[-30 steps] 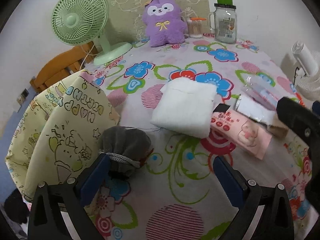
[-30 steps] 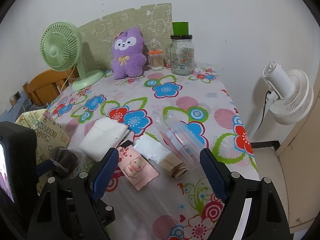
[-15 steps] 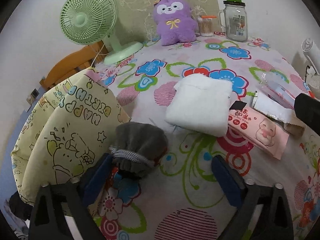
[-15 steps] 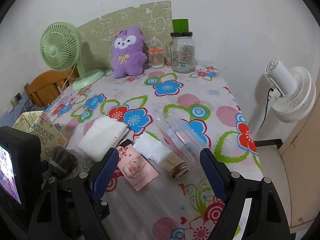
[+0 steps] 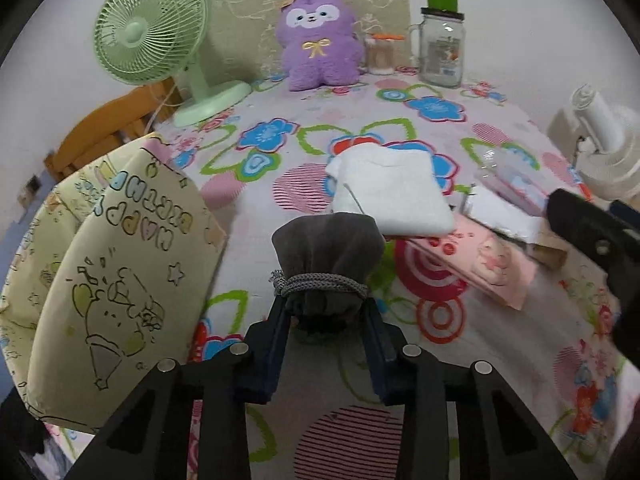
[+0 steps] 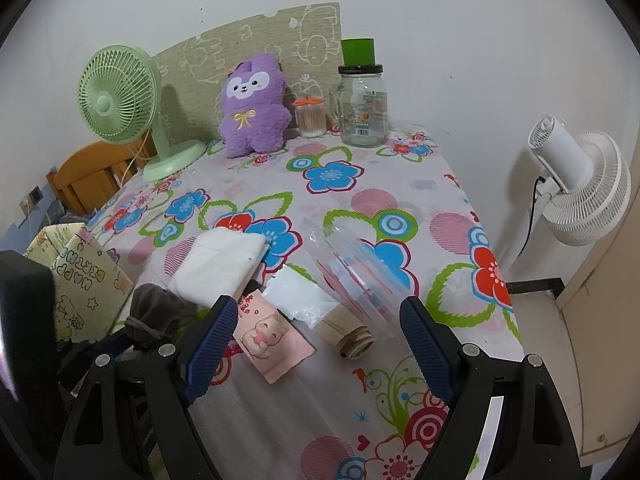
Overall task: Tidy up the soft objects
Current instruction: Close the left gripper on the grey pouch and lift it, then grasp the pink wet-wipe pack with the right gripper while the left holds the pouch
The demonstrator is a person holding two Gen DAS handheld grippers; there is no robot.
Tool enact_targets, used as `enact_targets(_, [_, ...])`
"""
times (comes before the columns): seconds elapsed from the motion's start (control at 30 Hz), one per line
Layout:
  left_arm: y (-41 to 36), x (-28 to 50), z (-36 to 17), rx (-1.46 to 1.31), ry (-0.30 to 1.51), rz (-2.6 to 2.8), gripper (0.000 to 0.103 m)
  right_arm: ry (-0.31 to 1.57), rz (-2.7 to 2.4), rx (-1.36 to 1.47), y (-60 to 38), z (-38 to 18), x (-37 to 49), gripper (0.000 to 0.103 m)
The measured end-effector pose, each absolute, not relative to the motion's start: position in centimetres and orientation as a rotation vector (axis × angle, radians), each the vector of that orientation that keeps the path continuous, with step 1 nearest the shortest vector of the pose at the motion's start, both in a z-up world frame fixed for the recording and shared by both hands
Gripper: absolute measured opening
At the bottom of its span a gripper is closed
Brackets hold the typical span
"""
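My left gripper [image 5: 326, 316] is shut on the neck of a grey drawstring pouch [image 5: 326, 254], which stands between its blue pads just above the flowered tablecloth. The pouch also shows in the right wrist view [image 6: 154, 310]. A folded white towel [image 5: 390, 192] lies just behind it, also seen in the right wrist view [image 6: 222, 266]. A yellow birthday gift bag [image 5: 120, 264] stands at the table's left edge. A purple plush toy [image 5: 318, 40] sits at the back. My right gripper [image 6: 316, 330] is open and empty above a pink pig packet [image 6: 270, 338].
A green desk fan [image 5: 154, 44] stands back left. A glass jar [image 5: 442, 50] and a cotton swab pot [image 5: 380, 54] stand at the back. A clear plastic case [image 6: 360, 272], a white packet [image 6: 300, 296] and a twine roll [image 6: 352, 340] lie at right. A white fan [image 6: 576, 184] stands off the table.
My left gripper moved onto the grey pouch and closed around its neck; the pouch now stands between the pads. The right gripper stayed almost still.
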State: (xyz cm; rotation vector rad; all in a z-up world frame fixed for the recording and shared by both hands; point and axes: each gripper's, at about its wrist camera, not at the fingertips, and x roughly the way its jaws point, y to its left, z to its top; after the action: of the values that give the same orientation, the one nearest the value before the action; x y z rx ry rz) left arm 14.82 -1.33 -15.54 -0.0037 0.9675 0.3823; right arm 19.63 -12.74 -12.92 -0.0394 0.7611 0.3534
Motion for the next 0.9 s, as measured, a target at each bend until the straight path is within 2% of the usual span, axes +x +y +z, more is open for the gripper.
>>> enact_targets(0.3, [-1.2,14.7,-15.1,-0.079,0.963,0.288,0.031,0.768,0.33,-0.058,-13.1,-13.2,20.3,0.085])
enact_targets(0.9, [-0.8,14.0,-14.5,-0.127,0.956,0.24,0.031,0.839,0.337,-0.106,-12.3,-15.9,22.3,0.085])
